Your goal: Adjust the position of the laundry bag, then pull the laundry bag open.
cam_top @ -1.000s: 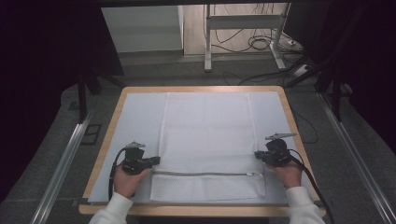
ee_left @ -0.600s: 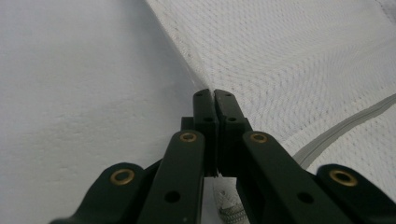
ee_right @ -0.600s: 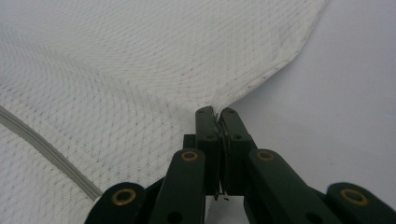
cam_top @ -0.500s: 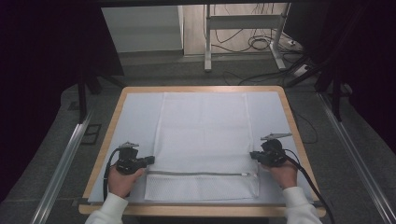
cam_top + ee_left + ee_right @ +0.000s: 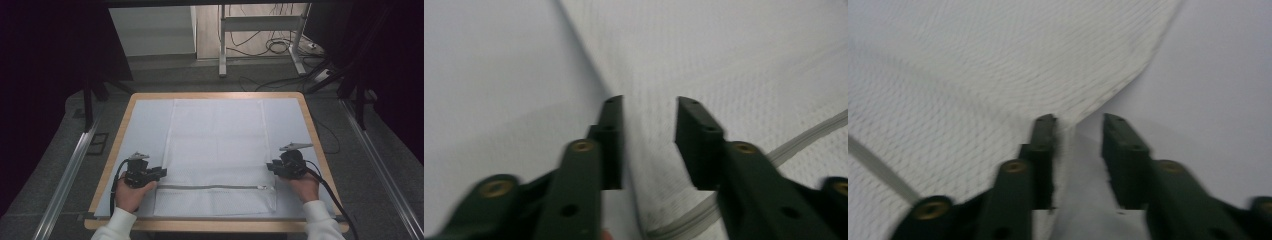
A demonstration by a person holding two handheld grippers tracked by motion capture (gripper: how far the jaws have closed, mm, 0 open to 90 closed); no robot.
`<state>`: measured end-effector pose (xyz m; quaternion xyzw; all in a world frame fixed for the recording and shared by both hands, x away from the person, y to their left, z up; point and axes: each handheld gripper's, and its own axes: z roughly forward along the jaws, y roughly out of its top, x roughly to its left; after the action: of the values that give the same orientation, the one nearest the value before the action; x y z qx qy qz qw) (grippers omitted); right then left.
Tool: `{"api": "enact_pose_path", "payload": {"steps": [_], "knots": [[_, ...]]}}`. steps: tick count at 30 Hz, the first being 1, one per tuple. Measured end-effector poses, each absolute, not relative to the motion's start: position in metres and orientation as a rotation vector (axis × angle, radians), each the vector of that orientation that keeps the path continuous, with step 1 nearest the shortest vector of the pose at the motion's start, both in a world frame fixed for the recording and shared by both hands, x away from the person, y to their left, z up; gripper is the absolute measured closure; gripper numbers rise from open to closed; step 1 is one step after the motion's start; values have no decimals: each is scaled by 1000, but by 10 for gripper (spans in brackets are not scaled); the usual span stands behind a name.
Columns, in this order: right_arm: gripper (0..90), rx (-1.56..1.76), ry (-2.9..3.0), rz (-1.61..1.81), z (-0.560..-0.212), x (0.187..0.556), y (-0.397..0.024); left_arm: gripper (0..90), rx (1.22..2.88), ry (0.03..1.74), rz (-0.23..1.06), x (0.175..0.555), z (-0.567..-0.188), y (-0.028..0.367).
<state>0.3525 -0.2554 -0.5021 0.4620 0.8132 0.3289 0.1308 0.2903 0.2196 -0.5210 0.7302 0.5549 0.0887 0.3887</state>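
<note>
A white mesh bag (image 5: 215,145) lies flat on the pale mat, its grey zipper (image 5: 215,187) running across near the front edge. My left gripper (image 5: 161,173) sits at the bag's left edge just above the zipper. Its jaws have just been opening. In the left gripper view (image 5: 646,102) the bag's edge (image 5: 624,90) runs through the gap between them, and the pads are not pressing on it. My right gripper (image 5: 270,166) rests at the bag's right edge, its jaws also just opened. In the right gripper view (image 5: 1079,120) the mesh edge (image 5: 1128,75) lies against the left jaw.
The wooden table rim (image 5: 310,125) frames the mat (image 5: 145,125). Metal rails (image 5: 70,170) run along both sides on the floor. A desk frame and cables (image 5: 270,45) stand beyond the far edge. A person's hands and white sleeves (image 5: 117,222) come in at the bottom.
Both grippers' jaws have parted and let go of the bag's side edges. The hands stay at the same places beside the zipper.
</note>
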Motion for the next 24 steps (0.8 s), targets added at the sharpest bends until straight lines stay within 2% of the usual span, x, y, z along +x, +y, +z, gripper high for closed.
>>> {"api": "enact_pose_path", "payload": {"steps": [3, 5, 10, 24], "knots": [[427, 1340, 2308, 1027, -496, 351, -263, 444, 1817, 1376, 272, 288, -509, 218], [367, 1348, 2283, 1068, -491, 350, -268, 320, 1807, 1348, 295, 286, -502, 214], [294, 1357, 2233, 1110, -483, 345, -275, 268, 1805, 1297, 297, 282, -490, 204], [274, 1375, 2215, 1139, -483, 340, -283, 264, 1862, 1203, 239, 273, -472, 169]]}}
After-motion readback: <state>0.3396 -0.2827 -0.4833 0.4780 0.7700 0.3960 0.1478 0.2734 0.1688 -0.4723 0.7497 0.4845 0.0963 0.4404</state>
